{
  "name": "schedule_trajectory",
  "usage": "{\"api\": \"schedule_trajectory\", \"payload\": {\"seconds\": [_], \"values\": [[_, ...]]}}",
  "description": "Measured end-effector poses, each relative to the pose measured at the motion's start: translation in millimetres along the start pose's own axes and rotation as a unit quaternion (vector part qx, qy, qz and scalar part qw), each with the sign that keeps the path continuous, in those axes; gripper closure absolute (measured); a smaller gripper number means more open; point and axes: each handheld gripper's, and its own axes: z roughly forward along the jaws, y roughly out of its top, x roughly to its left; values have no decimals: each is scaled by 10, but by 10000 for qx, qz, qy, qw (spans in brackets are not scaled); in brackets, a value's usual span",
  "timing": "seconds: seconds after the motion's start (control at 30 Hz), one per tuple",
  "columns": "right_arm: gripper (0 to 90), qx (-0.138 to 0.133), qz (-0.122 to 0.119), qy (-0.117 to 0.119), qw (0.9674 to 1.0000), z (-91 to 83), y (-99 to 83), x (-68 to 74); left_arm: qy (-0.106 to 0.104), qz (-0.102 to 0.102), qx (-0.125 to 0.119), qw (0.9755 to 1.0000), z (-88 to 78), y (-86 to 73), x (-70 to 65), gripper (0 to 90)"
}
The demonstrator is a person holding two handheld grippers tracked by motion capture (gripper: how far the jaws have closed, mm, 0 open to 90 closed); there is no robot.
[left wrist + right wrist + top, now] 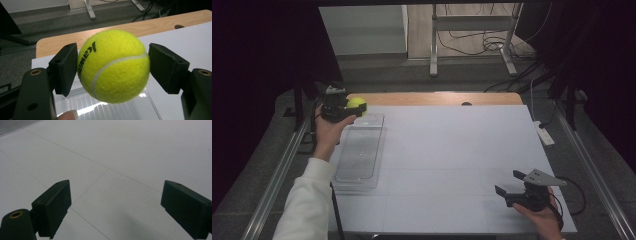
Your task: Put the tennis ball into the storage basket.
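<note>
Left gripper jaws pinch ball, lifted above far end of clear tray; drop-in left. Right gripper jaws spread, empty, over tabletop.

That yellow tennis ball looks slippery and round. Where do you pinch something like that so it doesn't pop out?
Across its widest middle, one pad on each opposite side, as the left gripper does now with the tennis ball. A ball curves away everywhere, so off-centre pads would likely squeeze it out. Coming in level from the side seems to suit it, held above the clear tray.
</note>
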Motion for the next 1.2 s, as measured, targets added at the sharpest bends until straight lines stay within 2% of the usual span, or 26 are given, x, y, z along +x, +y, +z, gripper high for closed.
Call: {"api": "schedule_trajectory", "payload": {"seconds": [0.5,1.2], "values": [[100,10,-6,-13,10000,0,-1,-2,155,-99,49,9998,13,-27,110,279],[100,11,-6,-8,10000,-2,-3,-6,304,-246,233,9990,129,-119,246,279]]}}
